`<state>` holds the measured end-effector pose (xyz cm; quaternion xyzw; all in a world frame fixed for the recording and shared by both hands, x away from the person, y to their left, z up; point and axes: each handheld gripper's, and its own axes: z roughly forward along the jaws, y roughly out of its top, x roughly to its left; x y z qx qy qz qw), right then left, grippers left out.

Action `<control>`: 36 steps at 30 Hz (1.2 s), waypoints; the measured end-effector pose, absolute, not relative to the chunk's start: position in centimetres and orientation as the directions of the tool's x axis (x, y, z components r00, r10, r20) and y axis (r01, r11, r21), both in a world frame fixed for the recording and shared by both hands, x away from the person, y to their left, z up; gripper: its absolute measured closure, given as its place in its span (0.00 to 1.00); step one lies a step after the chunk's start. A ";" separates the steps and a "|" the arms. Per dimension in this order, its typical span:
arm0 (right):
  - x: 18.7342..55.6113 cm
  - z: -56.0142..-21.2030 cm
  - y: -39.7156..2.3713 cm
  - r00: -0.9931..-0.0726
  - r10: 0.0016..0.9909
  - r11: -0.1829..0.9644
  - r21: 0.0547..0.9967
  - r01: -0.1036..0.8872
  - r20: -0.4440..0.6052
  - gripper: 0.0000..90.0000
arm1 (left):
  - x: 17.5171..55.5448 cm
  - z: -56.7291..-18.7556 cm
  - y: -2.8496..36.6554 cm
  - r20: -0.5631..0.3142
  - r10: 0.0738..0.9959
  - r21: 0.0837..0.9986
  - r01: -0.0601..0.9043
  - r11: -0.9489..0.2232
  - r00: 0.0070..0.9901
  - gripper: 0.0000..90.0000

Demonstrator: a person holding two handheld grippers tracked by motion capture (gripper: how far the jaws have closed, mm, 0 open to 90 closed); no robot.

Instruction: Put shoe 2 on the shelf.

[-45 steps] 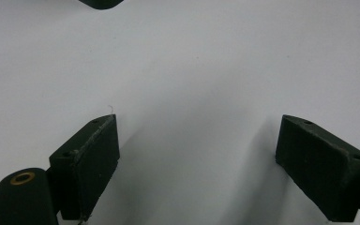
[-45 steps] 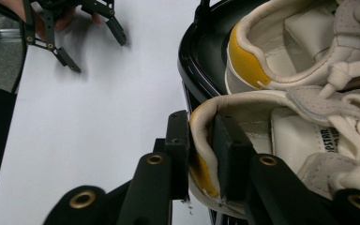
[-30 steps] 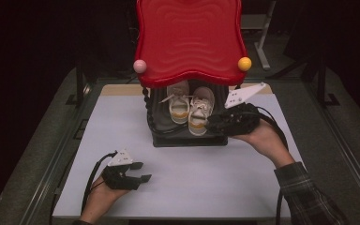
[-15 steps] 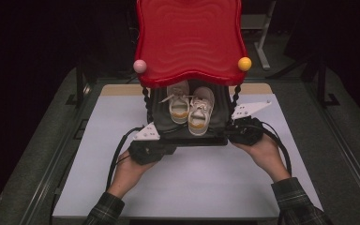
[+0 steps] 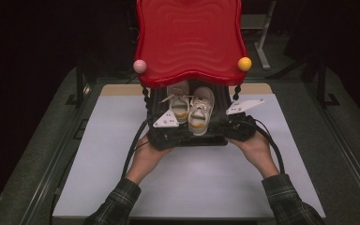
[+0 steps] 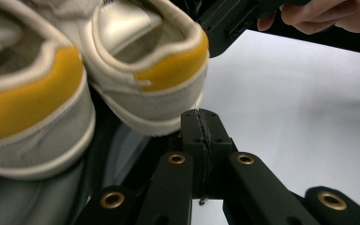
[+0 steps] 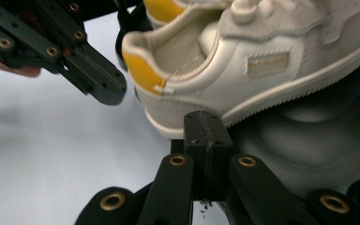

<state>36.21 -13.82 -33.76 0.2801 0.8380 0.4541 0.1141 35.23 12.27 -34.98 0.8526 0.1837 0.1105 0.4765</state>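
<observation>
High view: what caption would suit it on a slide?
Two hand-held grippers, left and right, jaws shut, meet at the heels of white sneakers on a black shelf beneath a red tray.

The two sneakers (image 5: 194,110) look like smooth off-white leather with a soft sheen, each with a matt yellow heel patch and a finely ribbed rubber sole edge. The red canopy (image 5: 190,40) above them is glossy moulded plastic with rippled ridges. The left claw (image 6: 200,124) and right claw (image 7: 205,126) are matt black plastic with brass-coloured rivets. The table (image 5: 98,154) has a smooth, matt white top. The person's sleeves (image 5: 117,204) are plaid woven cloth.
</observation>
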 end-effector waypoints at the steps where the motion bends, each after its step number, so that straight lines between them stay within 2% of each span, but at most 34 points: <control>1: 36.3 -33.6 -13.8 -0.816 0.575 0.427 0.827 0.365 0.063 1.00 | 35.4 -35.0 12.2 0.014 0.417 0.857 0.204 -0.474 0.909 1.00; 11: 37.3 -32.8 -13.7 -0.784 0.619 0.422 0.828 0.369 0.034 1.00 | 36.5 -34.6 11.4 0.039 0.431 0.865 0.185 -0.466 0.901 1.00; 19: 37.6 -32.3 -13.3 -0.762 0.648 0.423 0.830 0.364 0.004 1.00 | 37.1 -34.5 10.6 0.067 0.480 0.863 0.190 -0.467 0.875 1.00; 36: 38.2 -32.6 -13.0 -0.757 0.653 0.403 0.833 0.379 0.029 0.99 | 37.7 -34.7 9.8 0.071 0.540 0.843 0.239 -0.481 0.839 1.00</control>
